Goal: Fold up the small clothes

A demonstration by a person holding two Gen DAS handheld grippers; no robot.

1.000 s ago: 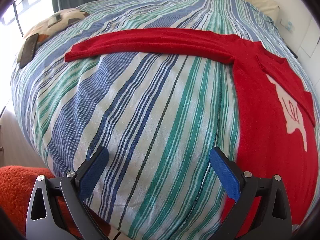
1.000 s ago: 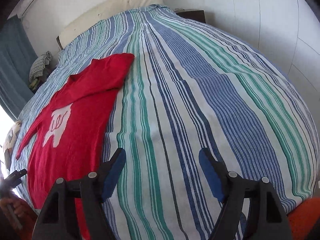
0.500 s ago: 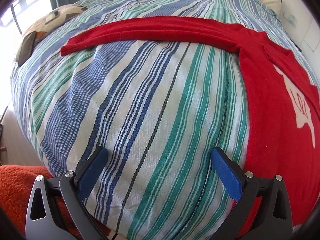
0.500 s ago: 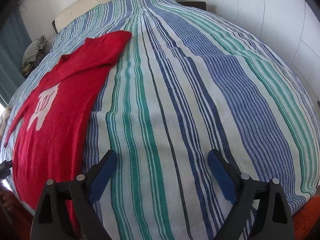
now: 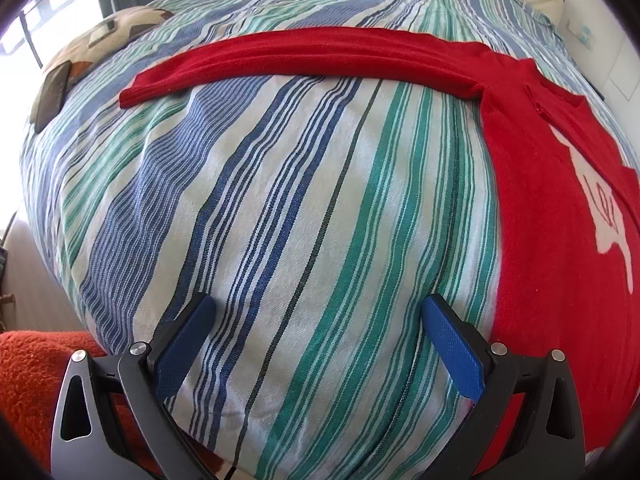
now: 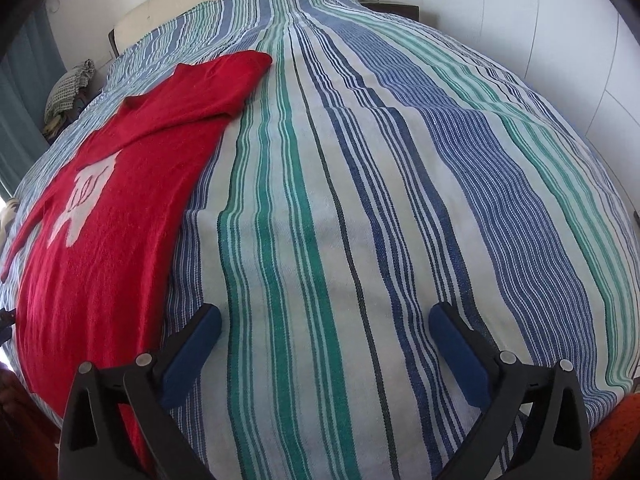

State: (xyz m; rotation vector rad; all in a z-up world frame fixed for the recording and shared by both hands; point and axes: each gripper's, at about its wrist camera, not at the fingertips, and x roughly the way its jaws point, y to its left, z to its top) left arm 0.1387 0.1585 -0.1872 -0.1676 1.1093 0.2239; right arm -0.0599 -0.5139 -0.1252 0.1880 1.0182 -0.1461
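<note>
both the left gripper (image 5: 316, 340) and right gripper (image 6: 324, 344), spread wide and empty, are seen lowered closer over the striped bedspread (image 5: 280, 200) than a second ago, while the red sweater (image 5: 560, 220) is left flat between them, unfolded, so grasping is judged imminent.

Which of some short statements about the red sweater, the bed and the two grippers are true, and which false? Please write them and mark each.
1. The red sweater lies flat on the striped bedspread. True.
2. The left gripper is shut on a sleeve. False: it is open and holds nothing.
3. One sleeve stretches out straight from the body. True.
4. The right gripper is open over bare bedspread. True.
5. The sweater is plain red. False: it bears a white motif.
</note>
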